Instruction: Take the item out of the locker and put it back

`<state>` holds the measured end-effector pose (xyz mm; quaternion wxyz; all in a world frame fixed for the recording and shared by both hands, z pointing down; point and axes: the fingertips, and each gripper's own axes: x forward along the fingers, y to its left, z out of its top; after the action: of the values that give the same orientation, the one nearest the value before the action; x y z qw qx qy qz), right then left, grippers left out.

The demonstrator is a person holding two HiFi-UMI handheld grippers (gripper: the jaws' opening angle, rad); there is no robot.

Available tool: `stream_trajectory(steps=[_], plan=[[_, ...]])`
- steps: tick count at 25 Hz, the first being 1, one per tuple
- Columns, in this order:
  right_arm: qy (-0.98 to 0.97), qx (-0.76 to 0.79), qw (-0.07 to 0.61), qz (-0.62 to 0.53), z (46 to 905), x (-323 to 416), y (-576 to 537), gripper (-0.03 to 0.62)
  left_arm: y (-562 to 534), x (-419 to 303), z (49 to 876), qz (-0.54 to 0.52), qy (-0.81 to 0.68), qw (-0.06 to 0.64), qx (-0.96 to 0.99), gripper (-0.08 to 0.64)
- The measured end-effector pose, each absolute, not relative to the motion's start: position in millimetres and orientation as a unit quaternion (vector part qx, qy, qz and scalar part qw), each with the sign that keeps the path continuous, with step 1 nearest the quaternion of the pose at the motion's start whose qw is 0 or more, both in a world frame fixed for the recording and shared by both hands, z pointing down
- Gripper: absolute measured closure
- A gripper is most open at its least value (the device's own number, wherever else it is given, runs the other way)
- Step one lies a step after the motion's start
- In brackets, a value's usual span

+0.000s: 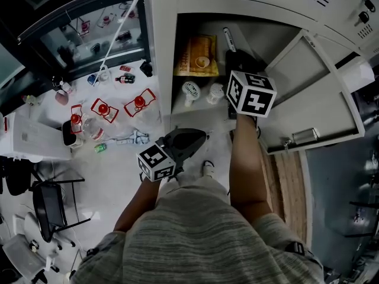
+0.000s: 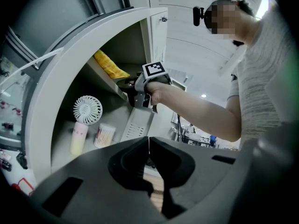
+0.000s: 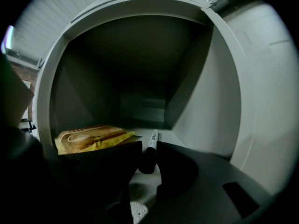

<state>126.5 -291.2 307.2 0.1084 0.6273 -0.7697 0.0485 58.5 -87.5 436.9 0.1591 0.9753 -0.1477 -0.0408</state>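
A black-and-white marker pen (image 3: 150, 148) lies on the locker's upper shelf (image 3: 180, 141), next to a yellow snack packet (image 3: 91, 138). My right gripper (image 3: 148, 154) reaches into this compartment, and its jaws are shut on the marker's dark near end. From the head view, the right gripper (image 1: 240, 61) sits at the shelf mouth, with the marker (image 1: 228, 38) sticking out beyond it and the packet (image 1: 196, 55) to its left. My left gripper (image 2: 148, 141) is shut and empty, held level below and in front of the locker (image 1: 189, 138).
On the lower shelf stand a small white fan (image 1: 190, 92) and a tub of cotton swabs (image 1: 215, 92). The locker door (image 1: 314, 99) hangs open to the right. A table with bottles and red-framed items (image 1: 106, 111) stands at the left, and a chair (image 1: 50, 209) below it.
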Motion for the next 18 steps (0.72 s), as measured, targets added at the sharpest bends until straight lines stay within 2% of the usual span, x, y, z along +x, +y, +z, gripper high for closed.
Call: stream_trajectory(steps=[11, 18], plan=[[-0.772, 0.626, 0.074, 0.082, 308, 126, -293, 0.503, -87, 57, 435, -0.044, -0.147, 0.156, 0.976, 0.551], [-0.777, 0.627, 0.043, 0.031, 294, 120, -286, 0.505, -89, 53, 433, -0.047, -0.154, 0.155, 0.975, 0.551]])
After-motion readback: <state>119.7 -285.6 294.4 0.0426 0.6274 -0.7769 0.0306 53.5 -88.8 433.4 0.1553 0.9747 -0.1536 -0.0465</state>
